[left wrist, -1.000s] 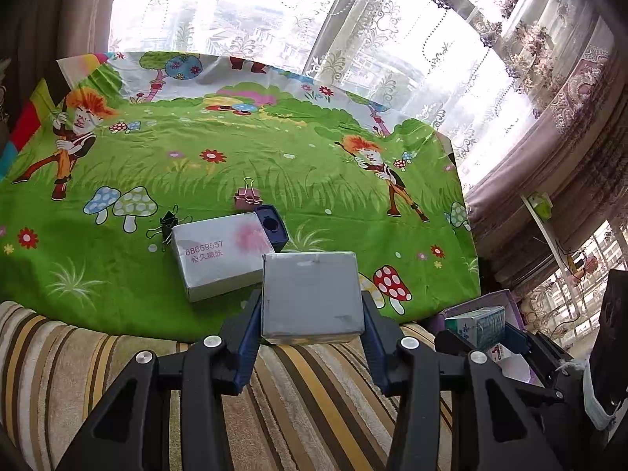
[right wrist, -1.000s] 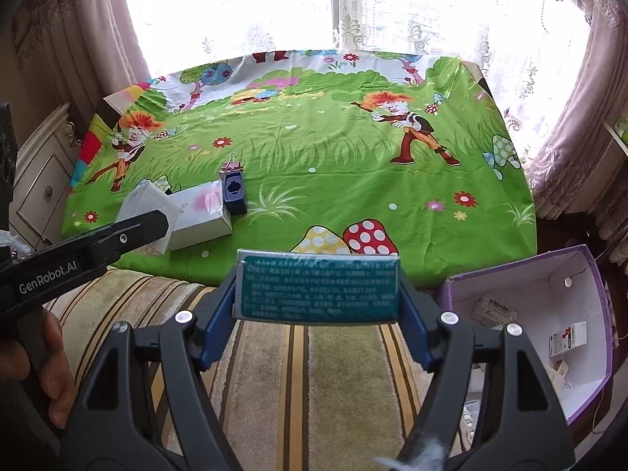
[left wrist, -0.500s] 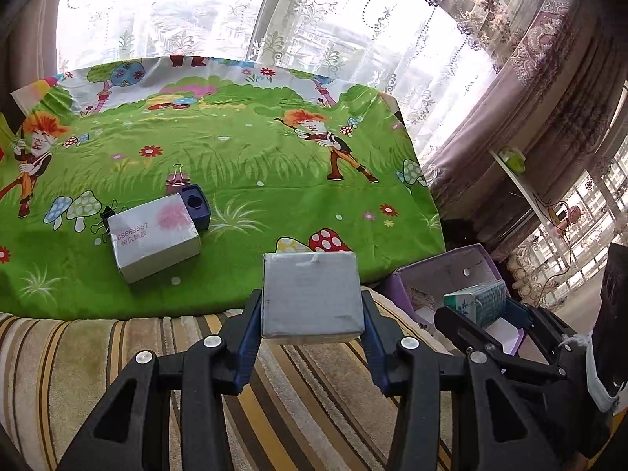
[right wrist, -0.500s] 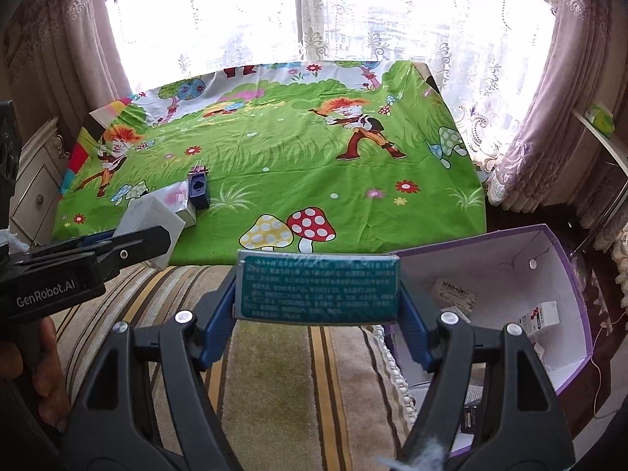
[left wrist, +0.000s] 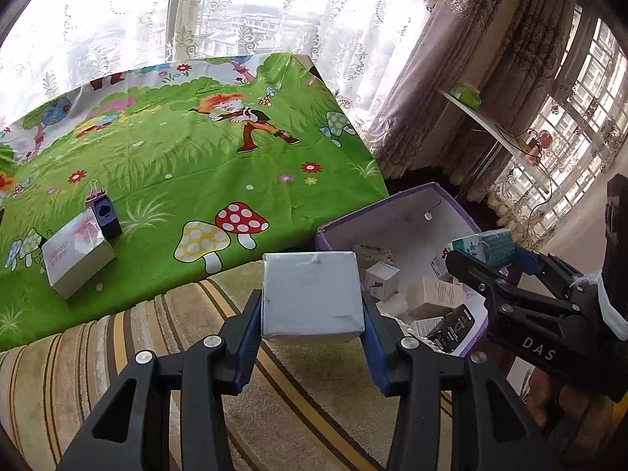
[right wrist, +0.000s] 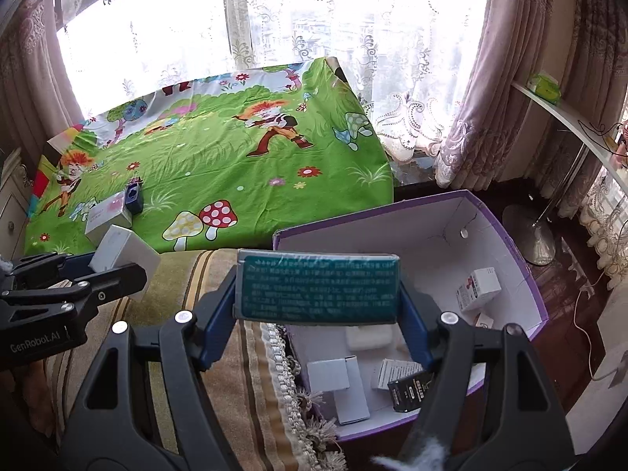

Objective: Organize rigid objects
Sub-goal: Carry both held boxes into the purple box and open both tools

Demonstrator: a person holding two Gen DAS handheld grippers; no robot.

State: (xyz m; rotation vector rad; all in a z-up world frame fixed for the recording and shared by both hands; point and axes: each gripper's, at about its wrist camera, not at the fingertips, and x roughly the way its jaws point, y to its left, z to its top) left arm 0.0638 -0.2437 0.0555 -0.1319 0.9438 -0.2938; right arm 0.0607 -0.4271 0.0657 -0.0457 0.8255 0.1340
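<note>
My left gripper (left wrist: 312,306) is shut on a grey-white box (left wrist: 311,294), held over the striped cushion just left of the purple storage box (left wrist: 392,212). It also shows in the right wrist view (right wrist: 117,253). My right gripper (right wrist: 318,294) is shut on a teal box (right wrist: 317,290) with white print, above the purple box's near left edge (right wrist: 506,235). The teal box shows in the left wrist view (left wrist: 484,245). Several small boxes lie inside the purple box. A white box (left wrist: 76,253), a dark blue box (left wrist: 105,216) and a binder clip (left wrist: 94,190) remain on the green sheet.
The green cartoon sheet (left wrist: 196,157) covers a surface under the window. A striped cushion (left wrist: 117,353) with a tasselled edge (right wrist: 290,392) lies in front. Curtains (right wrist: 490,98), a white shelf (right wrist: 569,117) and a floor-lamp base (right wrist: 530,235) stand to the right.
Both grippers have swung right with their boxes, from facing the sheet to the purple box. The purple box is now much closer and its contents show.
</note>
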